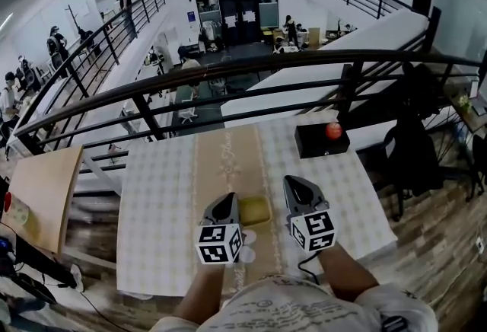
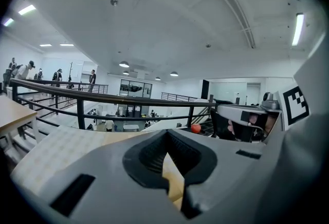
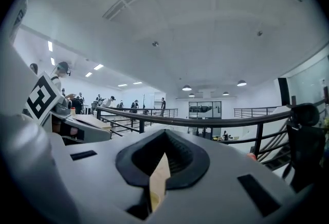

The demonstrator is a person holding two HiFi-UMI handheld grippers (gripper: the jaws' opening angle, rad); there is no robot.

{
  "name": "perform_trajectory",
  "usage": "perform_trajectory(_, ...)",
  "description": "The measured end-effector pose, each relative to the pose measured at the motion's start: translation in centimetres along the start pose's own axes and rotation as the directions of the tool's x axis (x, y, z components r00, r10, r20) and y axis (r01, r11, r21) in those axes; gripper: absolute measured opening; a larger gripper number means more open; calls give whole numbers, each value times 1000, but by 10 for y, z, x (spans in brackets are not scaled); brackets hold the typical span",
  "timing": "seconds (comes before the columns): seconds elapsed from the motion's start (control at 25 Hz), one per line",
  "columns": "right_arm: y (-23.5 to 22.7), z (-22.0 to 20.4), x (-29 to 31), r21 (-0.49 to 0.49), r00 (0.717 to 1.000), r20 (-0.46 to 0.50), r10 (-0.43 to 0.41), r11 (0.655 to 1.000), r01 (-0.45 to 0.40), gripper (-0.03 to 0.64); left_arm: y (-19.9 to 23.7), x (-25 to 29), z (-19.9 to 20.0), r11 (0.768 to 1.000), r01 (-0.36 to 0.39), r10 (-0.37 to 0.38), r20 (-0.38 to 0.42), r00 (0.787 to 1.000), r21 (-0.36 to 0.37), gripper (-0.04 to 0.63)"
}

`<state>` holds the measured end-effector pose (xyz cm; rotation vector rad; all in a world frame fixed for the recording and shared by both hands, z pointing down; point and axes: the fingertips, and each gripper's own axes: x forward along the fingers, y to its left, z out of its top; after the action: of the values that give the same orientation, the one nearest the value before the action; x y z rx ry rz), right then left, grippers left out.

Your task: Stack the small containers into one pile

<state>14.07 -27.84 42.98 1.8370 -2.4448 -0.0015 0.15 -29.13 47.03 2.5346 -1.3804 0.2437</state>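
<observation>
Left tool (image 1: 226, 202) and right tool (image 1: 298, 184) — both closed, empty — flank the yellow container (image 1: 255, 210)

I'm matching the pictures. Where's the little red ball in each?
Head view: the small round red ball sits on a black box, upper right of the table.
Left gripper view: right of centre, under the dark curved railing.
Right gripper view: red speck, lower right, probably it.
Shared landmark: that railing.

yellow container (image 1: 256, 210) partly hidden, forearms (image 1: 199, 298) cut off
</observation>
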Motion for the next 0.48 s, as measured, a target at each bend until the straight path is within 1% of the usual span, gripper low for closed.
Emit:
perform_trajectory(0.24,3,-12,1,35,999,-46,-3,999,5,2,2,-2,-2,1000,4,-4,-10,1000,-5,6)
perform_trajectory(0.48,8,-20,3,61,997,-72,17,998,-13,2,8,-4,-8,1000,-2,2,-14,1000,-24,6)
